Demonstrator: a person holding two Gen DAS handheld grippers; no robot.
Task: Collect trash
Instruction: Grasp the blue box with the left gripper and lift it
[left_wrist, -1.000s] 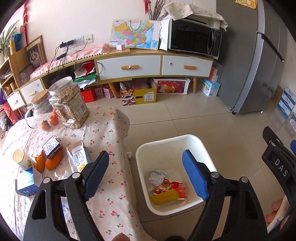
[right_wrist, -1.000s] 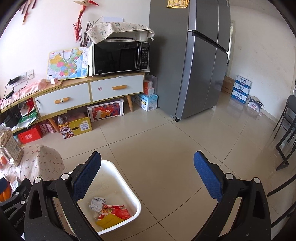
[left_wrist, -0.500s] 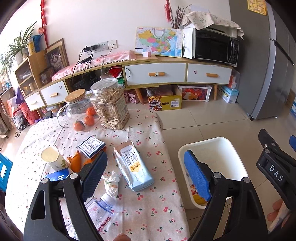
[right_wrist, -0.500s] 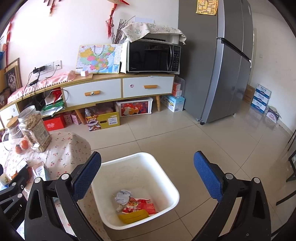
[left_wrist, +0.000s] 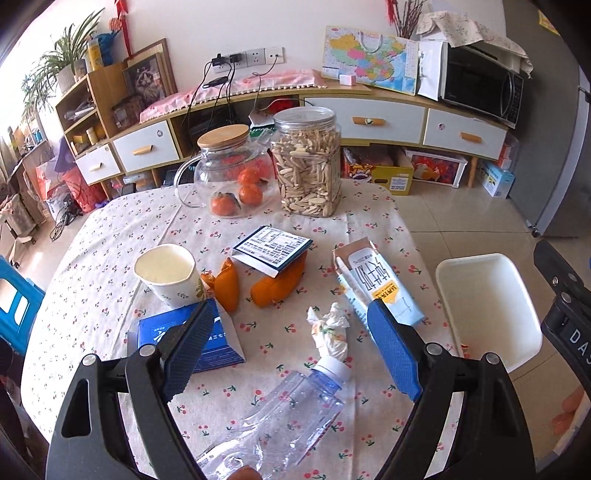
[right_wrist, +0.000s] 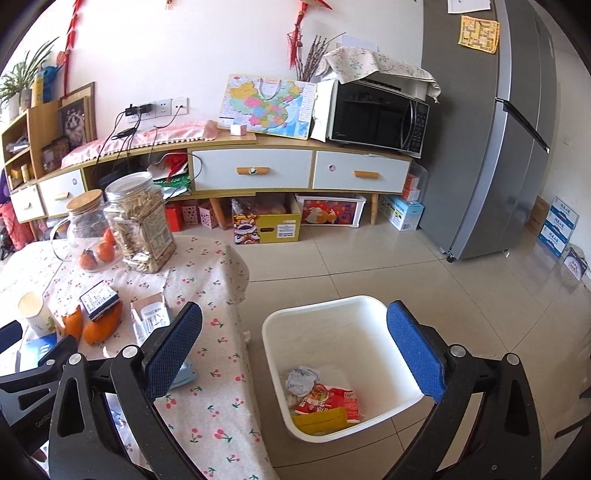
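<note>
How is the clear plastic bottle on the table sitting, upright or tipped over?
Tipped over. The clear plastic bottle lies on its side on the flowered tablecloth, its white cap pointing toward the crumpled tissue.

A matt cotton-like cloth printed with cherries covers the counter (left_wrist: 110, 229), where a clear, crumpled plastic bottle (left_wrist: 280, 413) lies near a paper cup (left_wrist: 168, 273). The white bin (right_wrist: 332, 325) is smooth plastic on glossy floor tiles (right_wrist: 369, 266). Textured blue pads (left_wrist: 393, 350) line the black plastic tongs.

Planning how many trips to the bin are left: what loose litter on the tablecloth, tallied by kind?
Clear crushed plastic bottle: 1
Crumpled white tissue: 1
Opened milk carton: 1
White paper cup: 1
Orange peel pieces: 2
Small boxes: 2
Total: 8
</note>
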